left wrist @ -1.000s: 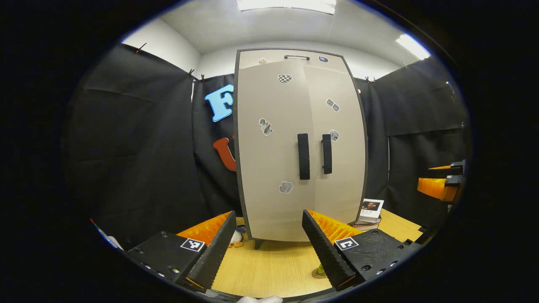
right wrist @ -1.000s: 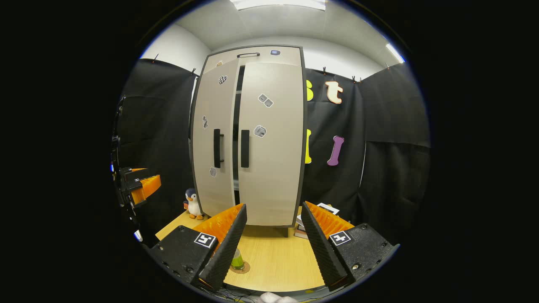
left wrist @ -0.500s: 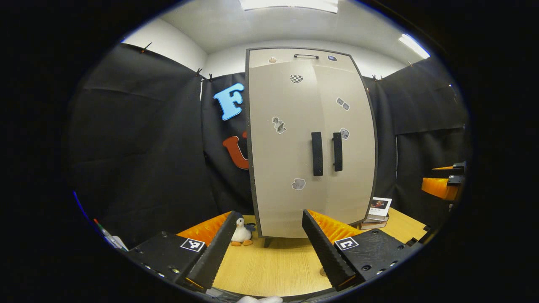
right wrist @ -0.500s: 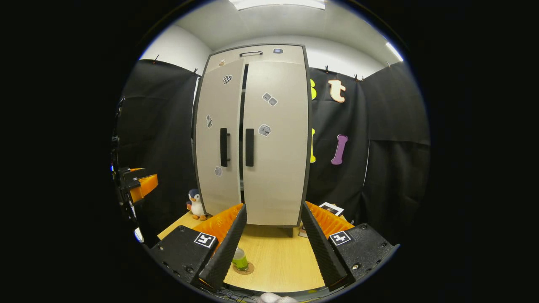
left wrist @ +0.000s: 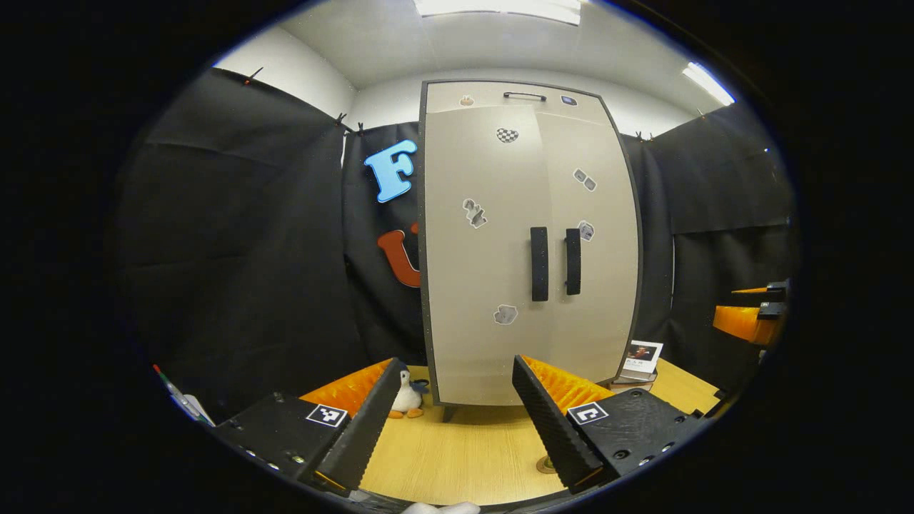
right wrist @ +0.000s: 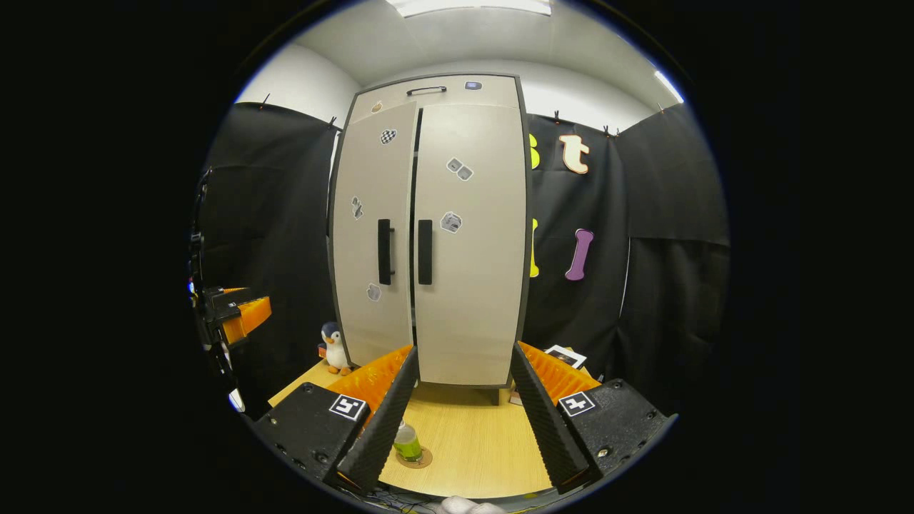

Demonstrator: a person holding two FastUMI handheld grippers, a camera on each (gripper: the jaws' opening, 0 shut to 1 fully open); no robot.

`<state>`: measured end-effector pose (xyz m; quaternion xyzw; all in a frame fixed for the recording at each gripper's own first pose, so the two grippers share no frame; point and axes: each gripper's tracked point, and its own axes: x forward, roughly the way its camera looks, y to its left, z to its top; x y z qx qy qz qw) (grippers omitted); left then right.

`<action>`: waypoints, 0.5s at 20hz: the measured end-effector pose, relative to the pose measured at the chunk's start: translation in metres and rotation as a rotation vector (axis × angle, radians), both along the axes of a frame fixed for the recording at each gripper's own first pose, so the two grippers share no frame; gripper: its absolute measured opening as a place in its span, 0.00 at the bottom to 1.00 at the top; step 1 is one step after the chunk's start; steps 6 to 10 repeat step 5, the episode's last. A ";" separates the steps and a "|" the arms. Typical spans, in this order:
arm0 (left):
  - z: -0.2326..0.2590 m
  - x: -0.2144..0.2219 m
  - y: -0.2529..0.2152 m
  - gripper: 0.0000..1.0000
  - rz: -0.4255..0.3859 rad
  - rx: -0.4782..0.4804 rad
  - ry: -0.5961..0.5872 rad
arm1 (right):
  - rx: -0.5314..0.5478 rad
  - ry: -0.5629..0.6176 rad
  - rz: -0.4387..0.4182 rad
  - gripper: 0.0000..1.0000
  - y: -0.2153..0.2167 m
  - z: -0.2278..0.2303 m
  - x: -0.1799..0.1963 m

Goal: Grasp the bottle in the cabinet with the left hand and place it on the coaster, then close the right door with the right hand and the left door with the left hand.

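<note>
Hovering above the wooden surface (right wrist: 471, 442), the left tongs (left wrist: 450, 421) and the right tongs (right wrist: 460, 421) both point at the cabinet (right wrist: 428, 235), fingers apart and holding nothing. The bottle (right wrist: 407, 442) stands on the coaster (right wrist: 421, 458), well before the two doors; the left door (right wrist: 371, 235) is slightly ajar. One toy penguin (right wrist: 332, 348) stands left of the cabinet and some books (left wrist: 635, 364) lie at its right.

The cabinet (right wrist: 428, 235) stands at the far side of the counter (right wrist: 471, 442), with a toy penguin (right wrist: 333, 348) at its left foot, a stack of books (left wrist: 639, 363) at its right foot, and the bottle (right wrist: 407, 441) on the coaster (right wrist: 418, 458) nearer, before the left door (right wrist: 375, 235).
</note>
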<state>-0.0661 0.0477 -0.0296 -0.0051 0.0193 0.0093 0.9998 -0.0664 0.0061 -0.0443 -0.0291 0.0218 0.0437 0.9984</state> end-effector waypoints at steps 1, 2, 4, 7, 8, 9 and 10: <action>0.000 0.001 0.000 0.96 0.002 0.001 0.000 | 0.000 -0.002 0.001 0.81 0.000 0.000 0.003; 0.001 0.002 0.001 0.96 0.005 0.004 -0.002 | 0.001 -0.004 0.003 0.81 0.001 0.001 0.003; 0.002 0.005 0.000 0.96 0.006 0.008 -0.003 | 0.002 -0.003 0.002 0.81 -0.002 0.001 0.005; 0.001 0.006 -0.001 0.96 0.005 0.009 -0.002 | 0.004 -0.001 0.002 0.81 -0.003 0.001 0.007; 0.001 0.006 -0.001 0.96 0.005 0.009 -0.002 | 0.004 -0.001 0.002 0.81 -0.003 0.001 0.007; 0.001 0.006 -0.001 0.96 0.005 0.009 -0.002 | 0.004 -0.001 0.002 0.81 -0.003 0.001 0.007; 0.001 0.006 -0.001 0.96 0.005 0.009 -0.002 | 0.004 -0.001 0.002 0.81 -0.003 0.001 0.007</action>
